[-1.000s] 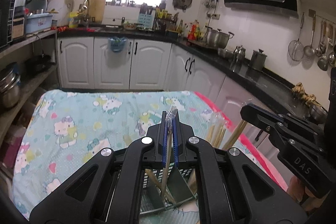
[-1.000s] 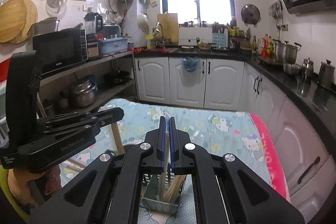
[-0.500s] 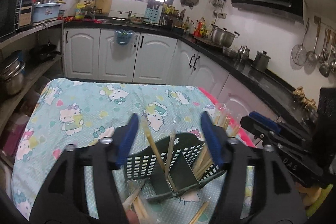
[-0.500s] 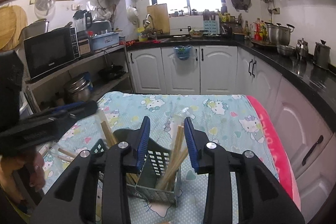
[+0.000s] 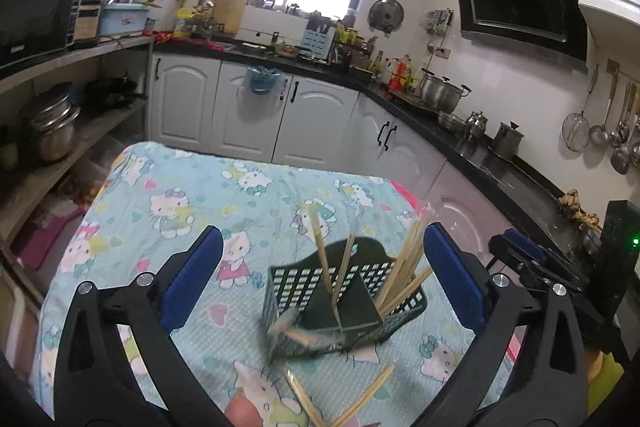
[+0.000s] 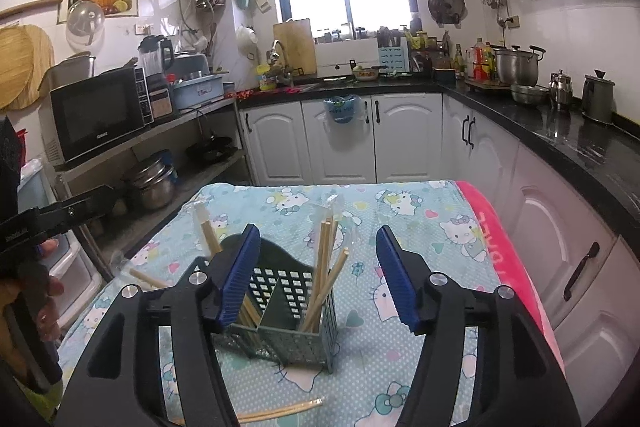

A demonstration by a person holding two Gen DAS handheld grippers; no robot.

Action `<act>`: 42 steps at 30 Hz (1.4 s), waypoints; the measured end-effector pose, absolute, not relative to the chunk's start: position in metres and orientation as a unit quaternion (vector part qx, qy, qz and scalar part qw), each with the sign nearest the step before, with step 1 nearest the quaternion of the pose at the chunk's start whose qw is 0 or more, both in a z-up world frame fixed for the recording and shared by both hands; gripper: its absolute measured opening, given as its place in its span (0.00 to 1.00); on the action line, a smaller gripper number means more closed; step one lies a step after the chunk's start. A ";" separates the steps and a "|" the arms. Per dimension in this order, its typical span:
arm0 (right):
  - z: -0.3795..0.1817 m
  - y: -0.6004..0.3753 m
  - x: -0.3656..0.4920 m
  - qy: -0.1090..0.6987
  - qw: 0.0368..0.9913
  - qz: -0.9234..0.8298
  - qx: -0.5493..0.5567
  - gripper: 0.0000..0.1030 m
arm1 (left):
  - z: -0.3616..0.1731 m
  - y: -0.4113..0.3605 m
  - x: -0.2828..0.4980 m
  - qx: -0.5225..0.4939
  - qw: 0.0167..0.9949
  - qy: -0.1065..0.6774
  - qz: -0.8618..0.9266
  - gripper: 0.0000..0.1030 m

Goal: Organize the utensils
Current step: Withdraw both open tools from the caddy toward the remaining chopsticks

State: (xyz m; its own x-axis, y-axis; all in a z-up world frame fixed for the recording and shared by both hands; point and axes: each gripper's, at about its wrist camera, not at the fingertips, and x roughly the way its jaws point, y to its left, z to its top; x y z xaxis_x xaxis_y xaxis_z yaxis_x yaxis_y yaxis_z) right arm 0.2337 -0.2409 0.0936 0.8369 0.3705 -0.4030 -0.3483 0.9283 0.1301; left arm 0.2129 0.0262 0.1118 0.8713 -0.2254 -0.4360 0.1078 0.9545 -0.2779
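Both jaws have just been opening. My left gripper [image 5: 320, 267] is spread wide, my right gripper [image 6: 318, 277] about halfway; neither pinches anything. The green utensil basket [image 6: 280, 327] sits on the cartoon-cat tablecloth [image 5: 180, 195], framed between the pads but untouched. Chopsticks [image 6: 326, 267] stand tilted in both compartments. Loose chopsticks [image 6: 280, 411] lie flat on the cloth in front of the basket, nearest me. Around it: white cabinets [image 6: 340, 143], a pot [image 6: 516, 65] on the black counter.
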 end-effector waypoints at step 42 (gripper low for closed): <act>0.008 -0.219 0.176 0.298 0.927 0.224 -0.047 0.62 | 0.007 0.015 0.165 -0.095 0.929 0.350 -0.077 0.90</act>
State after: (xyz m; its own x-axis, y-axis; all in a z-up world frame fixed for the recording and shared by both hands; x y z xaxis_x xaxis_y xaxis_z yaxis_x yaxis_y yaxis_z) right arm 0.1758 -0.2194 0.0080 0.7215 0.3869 -0.5742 -0.4434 0.8951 0.0460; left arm 0.1653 0.0153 0.0069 0.7429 -0.2095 -0.6357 0.0765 0.9701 -0.2303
